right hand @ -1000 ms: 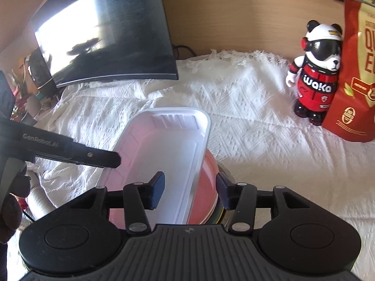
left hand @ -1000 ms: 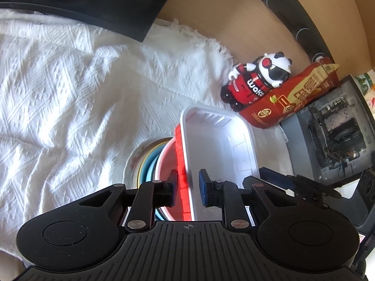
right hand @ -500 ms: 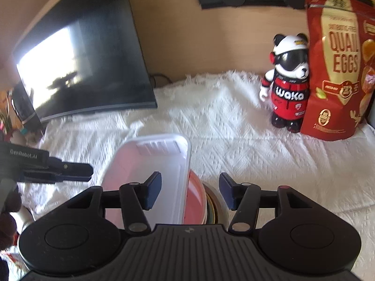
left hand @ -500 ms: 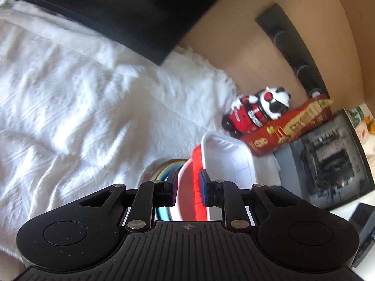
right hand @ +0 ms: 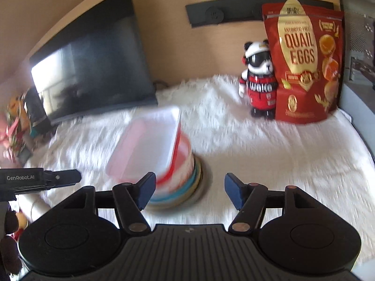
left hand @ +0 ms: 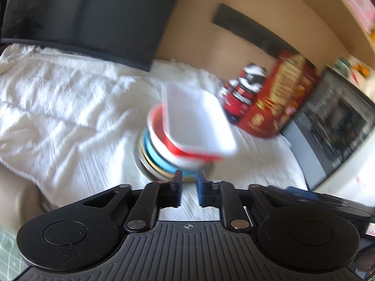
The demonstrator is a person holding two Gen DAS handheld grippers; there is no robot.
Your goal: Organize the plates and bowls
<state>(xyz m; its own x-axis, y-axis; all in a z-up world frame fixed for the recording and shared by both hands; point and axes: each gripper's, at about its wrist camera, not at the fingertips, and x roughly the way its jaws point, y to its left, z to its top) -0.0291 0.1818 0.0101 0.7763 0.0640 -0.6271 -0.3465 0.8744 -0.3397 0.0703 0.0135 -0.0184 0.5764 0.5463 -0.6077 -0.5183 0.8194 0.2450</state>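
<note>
Dishes sit in one stack mid-cloth (right hand: 257,154): a white tray (right hand: 150,145) on top, tilted, resting on a red-and-white bowl (right hand: 182,161), with a blue plate (right hand: 185,188) and further plates under it. Both views are motion-blurred; the count of plates cannot be read.

Left to right in your right wrist view: clutter (right hand: 16,126) at the far left edge, then a dark monitor (right hand: 93,70), then the stack, then a bear figure (right hand: 259,79) touching a red quail-egg bag (right hand: 304,63), then a grey case (right hand: 358,46) at the right edge.

Your left gripper (left hand: 188,188) has its pads nearly together with a narrow gap, nothing between them; it sits just short of the stack's near edge. In the left view the tray (left hand: 199,121) overhangs the bowl (left hand: 168,140) toward the bag (left hand: 276,100).

Your right gripper (right hand: 189,190) is spread wide, empty, near the stack's right side, with its left finger (right hand: 146,188) in front of the bowl.
</note>
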